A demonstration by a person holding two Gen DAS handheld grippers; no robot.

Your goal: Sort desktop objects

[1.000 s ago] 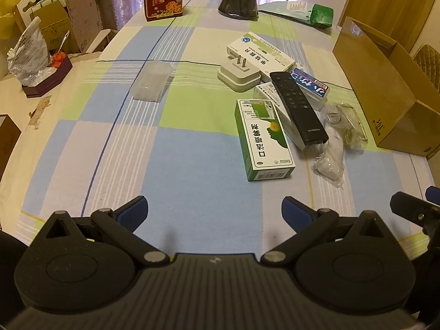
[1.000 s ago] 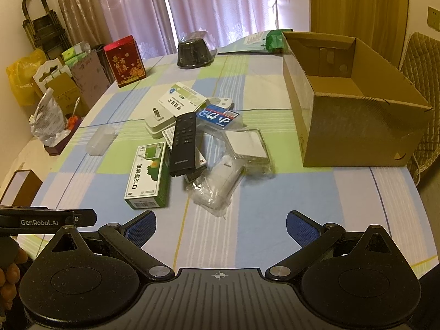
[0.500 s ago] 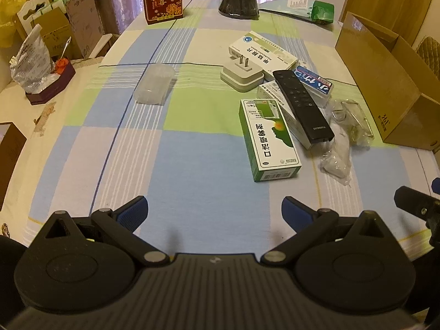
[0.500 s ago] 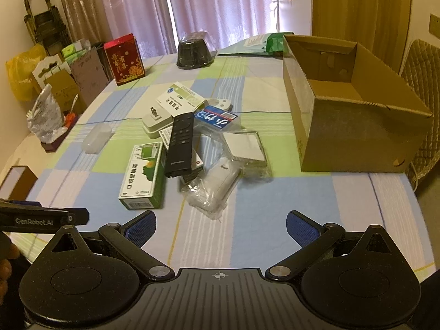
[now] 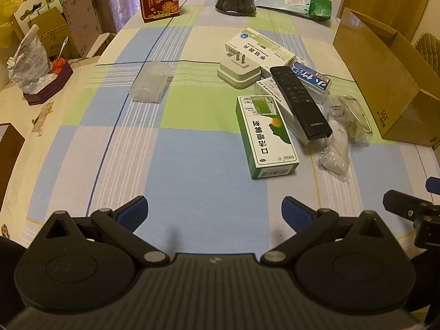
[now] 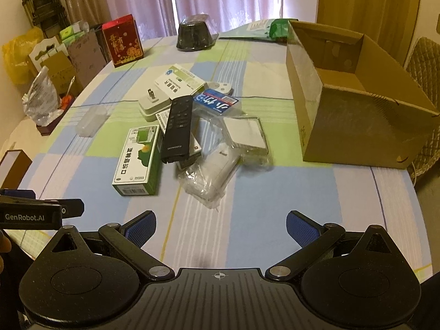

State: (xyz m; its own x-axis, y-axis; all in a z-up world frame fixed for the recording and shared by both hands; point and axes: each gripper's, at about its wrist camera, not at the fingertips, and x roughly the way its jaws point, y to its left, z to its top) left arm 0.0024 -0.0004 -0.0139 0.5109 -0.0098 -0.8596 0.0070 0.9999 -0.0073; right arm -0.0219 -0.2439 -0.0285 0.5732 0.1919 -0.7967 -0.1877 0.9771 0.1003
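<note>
We're easing both grippers, left (image 5: 214, 211) and right (image 6: 220, 225), closer with fingers wide and empty; the pile (image 6: 189, 129) is growing mid-frame, box (image 6: 357, 104) at right, nothing sorted yet.

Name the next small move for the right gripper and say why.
Probably ease the right gripper forward and down toward the bagged white item. It lies nearest, straight ahead, and nothing rests on it. The gripper is open and empty, and the cardboard box beside the pile looks empty. The left gripper is also open.
</note>
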